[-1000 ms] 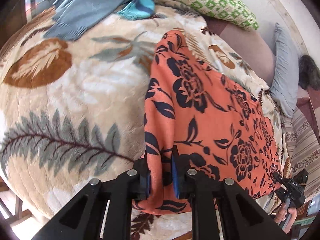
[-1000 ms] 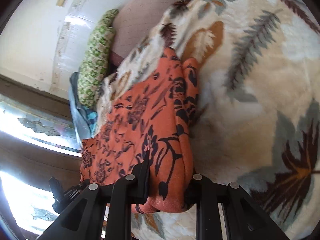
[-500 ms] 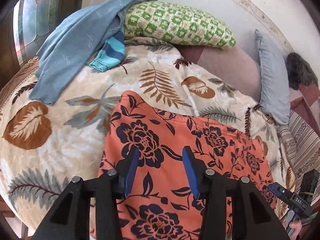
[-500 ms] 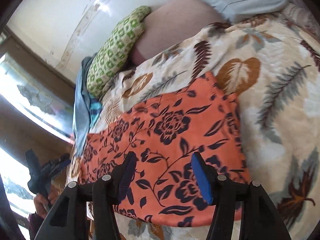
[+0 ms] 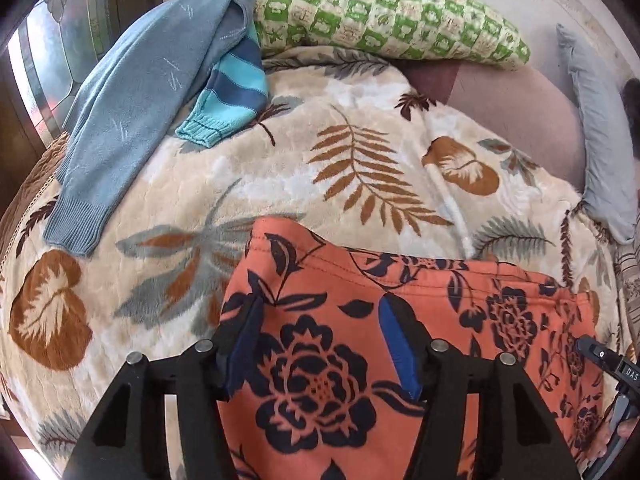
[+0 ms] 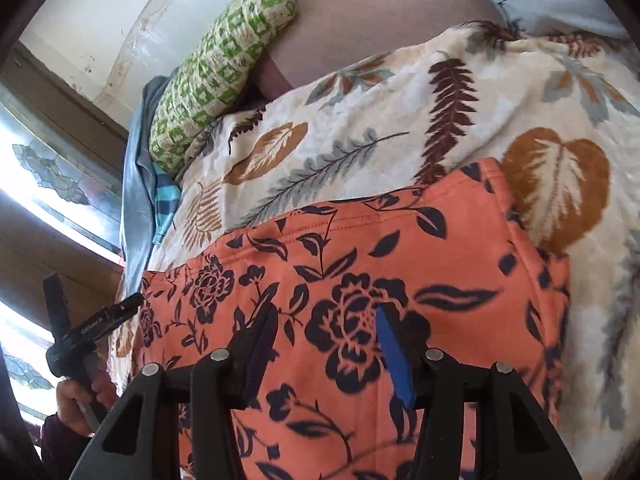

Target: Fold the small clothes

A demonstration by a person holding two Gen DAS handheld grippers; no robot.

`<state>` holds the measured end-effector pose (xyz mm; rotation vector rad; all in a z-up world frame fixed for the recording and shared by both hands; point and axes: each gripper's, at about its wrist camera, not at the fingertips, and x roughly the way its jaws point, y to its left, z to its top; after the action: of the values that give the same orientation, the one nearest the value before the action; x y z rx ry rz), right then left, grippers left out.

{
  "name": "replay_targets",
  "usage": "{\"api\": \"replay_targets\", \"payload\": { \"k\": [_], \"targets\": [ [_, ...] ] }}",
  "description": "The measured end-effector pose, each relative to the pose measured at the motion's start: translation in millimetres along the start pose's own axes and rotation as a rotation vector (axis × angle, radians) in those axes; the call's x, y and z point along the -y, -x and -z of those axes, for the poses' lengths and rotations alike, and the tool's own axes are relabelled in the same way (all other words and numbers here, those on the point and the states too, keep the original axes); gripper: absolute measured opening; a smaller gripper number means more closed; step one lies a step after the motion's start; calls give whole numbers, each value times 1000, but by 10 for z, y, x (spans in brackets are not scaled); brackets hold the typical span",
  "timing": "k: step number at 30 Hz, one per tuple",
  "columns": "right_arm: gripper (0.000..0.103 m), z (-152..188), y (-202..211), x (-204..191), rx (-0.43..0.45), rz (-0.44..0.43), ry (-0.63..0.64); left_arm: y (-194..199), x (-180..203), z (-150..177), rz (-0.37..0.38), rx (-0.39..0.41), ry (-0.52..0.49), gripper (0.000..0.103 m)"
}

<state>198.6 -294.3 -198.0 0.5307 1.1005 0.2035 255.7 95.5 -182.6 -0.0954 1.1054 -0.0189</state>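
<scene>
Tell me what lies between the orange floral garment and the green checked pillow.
In the left wrist view, only bare leaf-print blanket lies between the orange floral garment and the green checked pillow; no clothing sits on that stretch.

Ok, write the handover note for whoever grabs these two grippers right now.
Left gripper: jaws opening, nothing between the pads, above the orange floral garment.
Right gripper: jaws closing a little, nothing gripped, above the same garment.
The garment lies folded and flat on the leaf-print blanket, released.
Unfolded so far: the grey-blue sweater and the striped teal knit, heaped at the blanket's far left corner by the green pillow.
Left to do: further folds on the orange piece if wanted, then those two.
</scene>
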Motion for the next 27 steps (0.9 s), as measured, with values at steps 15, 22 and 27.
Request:
{"api": "replay_targets", "payload": {
  "k": [15,22,27],
  "targets": [
    [54,-339,-43,301,132,178,-7,-79,-98,-65,-104,12,57,78],
    [56,105,523,192,119,107,-5,613,124,580,-54,74,-75,78],
    [60,669,567,75,50,167,35,420,212,985,-161,2,-175,82]
  ]
}}
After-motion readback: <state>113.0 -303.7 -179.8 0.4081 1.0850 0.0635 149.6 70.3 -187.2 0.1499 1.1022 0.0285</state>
